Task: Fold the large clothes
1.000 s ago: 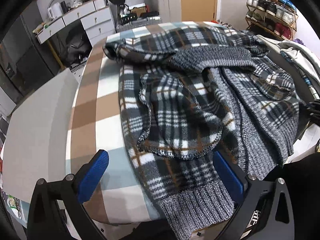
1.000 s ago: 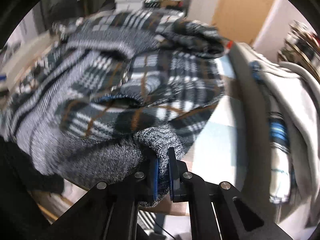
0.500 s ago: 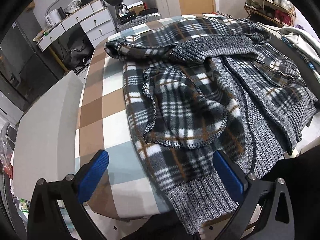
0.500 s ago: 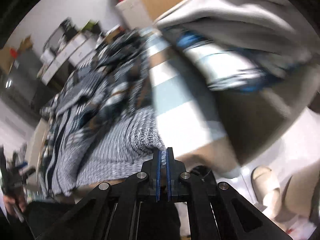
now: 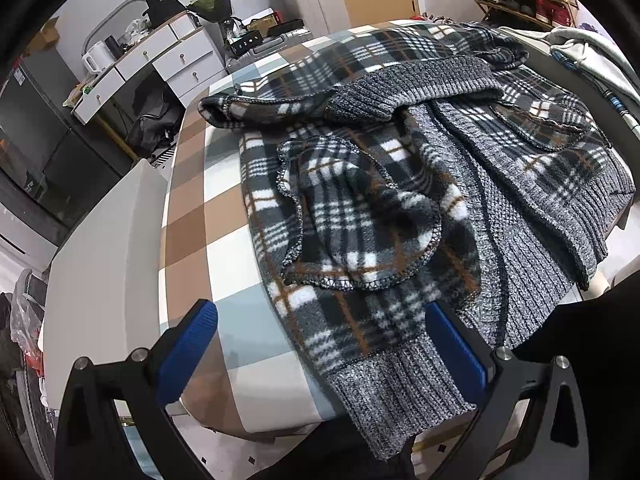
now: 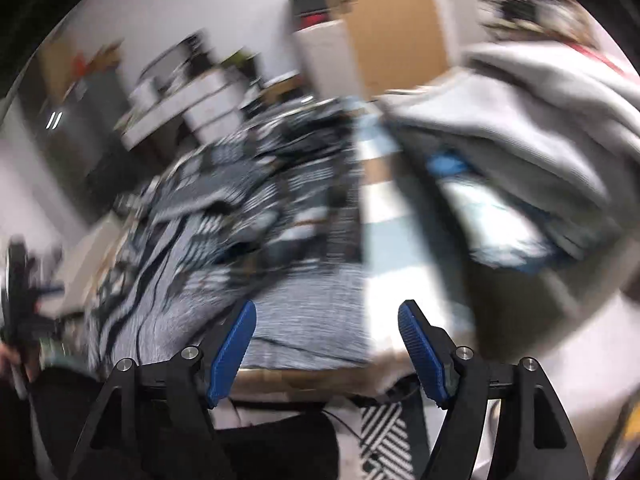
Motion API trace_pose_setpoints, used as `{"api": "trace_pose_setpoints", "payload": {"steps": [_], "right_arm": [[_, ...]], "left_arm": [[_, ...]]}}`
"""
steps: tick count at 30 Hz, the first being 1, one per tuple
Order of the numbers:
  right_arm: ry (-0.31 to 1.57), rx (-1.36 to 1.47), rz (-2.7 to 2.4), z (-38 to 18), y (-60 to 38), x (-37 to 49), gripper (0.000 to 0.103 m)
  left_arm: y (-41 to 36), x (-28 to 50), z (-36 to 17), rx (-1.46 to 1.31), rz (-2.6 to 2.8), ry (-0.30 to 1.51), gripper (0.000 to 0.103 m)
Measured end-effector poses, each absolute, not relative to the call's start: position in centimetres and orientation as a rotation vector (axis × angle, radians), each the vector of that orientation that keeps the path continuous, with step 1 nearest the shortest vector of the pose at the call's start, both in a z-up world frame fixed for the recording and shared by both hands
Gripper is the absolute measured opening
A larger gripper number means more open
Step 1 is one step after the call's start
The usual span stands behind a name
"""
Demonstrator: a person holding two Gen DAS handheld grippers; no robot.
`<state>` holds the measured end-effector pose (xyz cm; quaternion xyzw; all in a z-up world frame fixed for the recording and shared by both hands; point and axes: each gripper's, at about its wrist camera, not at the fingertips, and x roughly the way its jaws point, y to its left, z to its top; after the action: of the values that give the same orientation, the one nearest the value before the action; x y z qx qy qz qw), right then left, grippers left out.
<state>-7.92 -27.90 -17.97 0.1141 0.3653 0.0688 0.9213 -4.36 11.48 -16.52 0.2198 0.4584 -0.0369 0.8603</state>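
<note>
Jaws opening, right gripper (image 6: 326, 326) above cardigan (image 6: 304, 312).

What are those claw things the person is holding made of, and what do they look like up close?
Each is a black, angular frame with silver screw heads, ending in two fingers. The left gripper and right gripper both have ribbed, bright blue pads on their inner faces. No cables or markings show.
</note>
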Motion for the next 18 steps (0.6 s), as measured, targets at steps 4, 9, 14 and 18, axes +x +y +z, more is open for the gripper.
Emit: {"api": "trace_pose_setpoints", "payload": {"steps": [4,9,14,18], "right_arm": [[0.859,-0.027,0.207,-20.1,-23.9,-6.0,0.071],[0.863,-0.126,0.195,-21.4,-22.7,-4.9,0.058],[0.862,0.008,0.138,-20.6,-25.6,-4.6,0.010],[0.790,0.049,0.085,-19.7,-26.0,-5.6,0.003]], "left_arm": [[11.3,-4.4,-16.9,0.458,-0.067,0.974,0.102],[10.9,-4.7,-17.7,0.464,-0.078,0.987,0.102],[10.5,-4.8,-18.5,0.498,-0.067,0.990,0.102],[10.2,-5.1,-18.9,0.552,-0.049,0.989,0.102]]}}
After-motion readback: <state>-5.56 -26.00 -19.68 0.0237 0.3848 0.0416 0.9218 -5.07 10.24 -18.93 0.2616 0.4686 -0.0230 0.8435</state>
